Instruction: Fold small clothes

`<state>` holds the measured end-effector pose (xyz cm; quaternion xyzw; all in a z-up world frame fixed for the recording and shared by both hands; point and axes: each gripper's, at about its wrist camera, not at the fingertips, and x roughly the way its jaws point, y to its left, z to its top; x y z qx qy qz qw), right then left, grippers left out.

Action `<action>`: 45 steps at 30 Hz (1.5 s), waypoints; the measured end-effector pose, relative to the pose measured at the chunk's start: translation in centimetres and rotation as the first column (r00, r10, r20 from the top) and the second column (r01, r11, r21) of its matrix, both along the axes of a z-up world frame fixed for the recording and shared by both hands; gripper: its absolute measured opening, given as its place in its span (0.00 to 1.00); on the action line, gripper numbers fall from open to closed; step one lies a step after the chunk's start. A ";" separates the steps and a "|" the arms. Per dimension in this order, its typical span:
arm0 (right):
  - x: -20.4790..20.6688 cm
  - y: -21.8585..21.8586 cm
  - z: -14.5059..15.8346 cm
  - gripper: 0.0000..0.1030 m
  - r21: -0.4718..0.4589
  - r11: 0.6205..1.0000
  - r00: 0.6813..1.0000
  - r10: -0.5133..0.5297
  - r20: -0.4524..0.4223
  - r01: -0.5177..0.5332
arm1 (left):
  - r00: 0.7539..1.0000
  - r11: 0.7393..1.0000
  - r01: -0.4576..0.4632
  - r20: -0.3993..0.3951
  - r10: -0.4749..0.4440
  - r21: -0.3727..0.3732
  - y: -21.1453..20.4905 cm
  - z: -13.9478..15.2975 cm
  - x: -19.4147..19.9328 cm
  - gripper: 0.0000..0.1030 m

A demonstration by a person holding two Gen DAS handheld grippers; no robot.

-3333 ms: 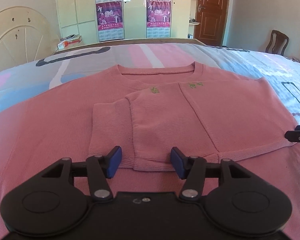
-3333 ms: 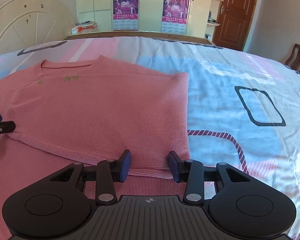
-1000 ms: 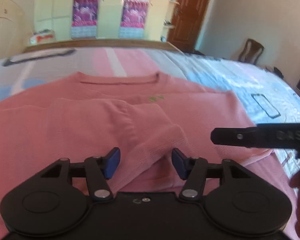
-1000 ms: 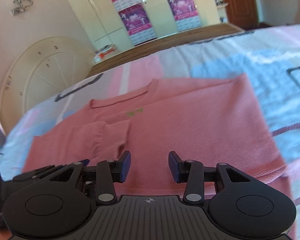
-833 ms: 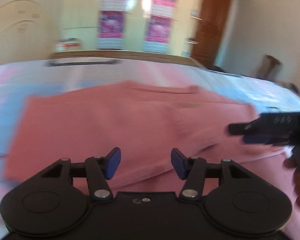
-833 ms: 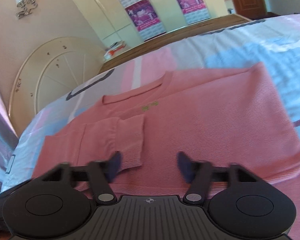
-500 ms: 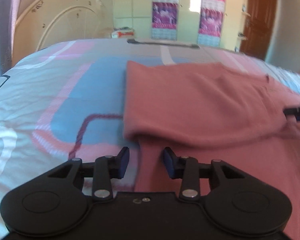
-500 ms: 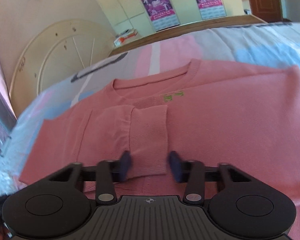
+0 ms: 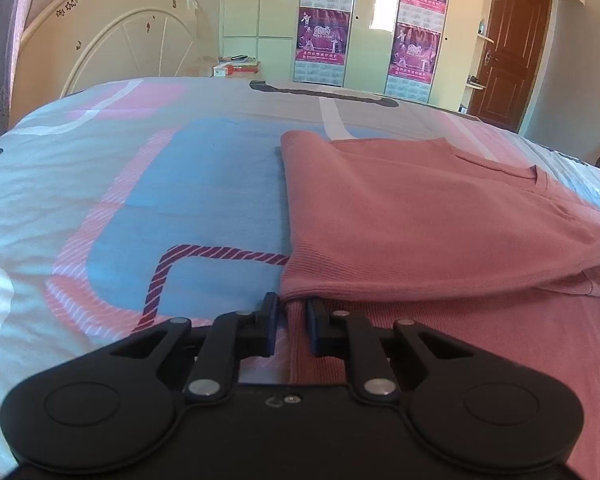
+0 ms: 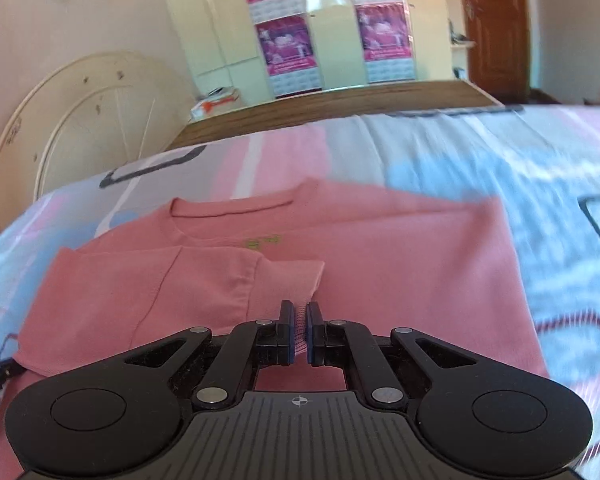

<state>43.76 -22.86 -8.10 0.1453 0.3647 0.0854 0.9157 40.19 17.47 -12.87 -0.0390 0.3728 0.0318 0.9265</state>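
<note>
- The left tool (image 9: 291,322) is pinching the side edge of the pink sweater (image 9: 428,232), just below the corner of a folded-over layer; its jaws have just been closing, and the knit is sitting between the blue pads with only a narrow gap left.
- The right tool (image 10: 298,330) is clamping the ribbed cuff of the folded sleeve (image 10: 204,280); its jaws have just been closing too, and the pads are now pressing a thin band of pink fabric between them.
- The sweater is lying flat on the bed (image 9: 148,184), collar (image 10: 236,208) pointing toward the far end, with a small green mark (image 10: 262,241) showing below the neckline.
- In the right wrist view the sleeve is lying across the chest, and the tip of the left tool is showing at the picture's left edge beside the sweater's side.
- The bedcover, patterned in pink, blue and grey blocks, is spreading out around the garment on both sides.
- Beyond the bed, a pale round headboard (image 9: 112,40), a wardrobe with purple posters (image 9: 324,24) and a brown door (image 9: 512,40) are standing along the walls.
</note>
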 end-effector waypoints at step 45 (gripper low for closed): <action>7.2 4.6 -1.9 0.09 -0.215 0.976 0.997 0.029 -0.073 -0.044 | 0.990 0.986 0.138 -0.018 -0.141 -0.096 -0.4 0.3 15.6 0.43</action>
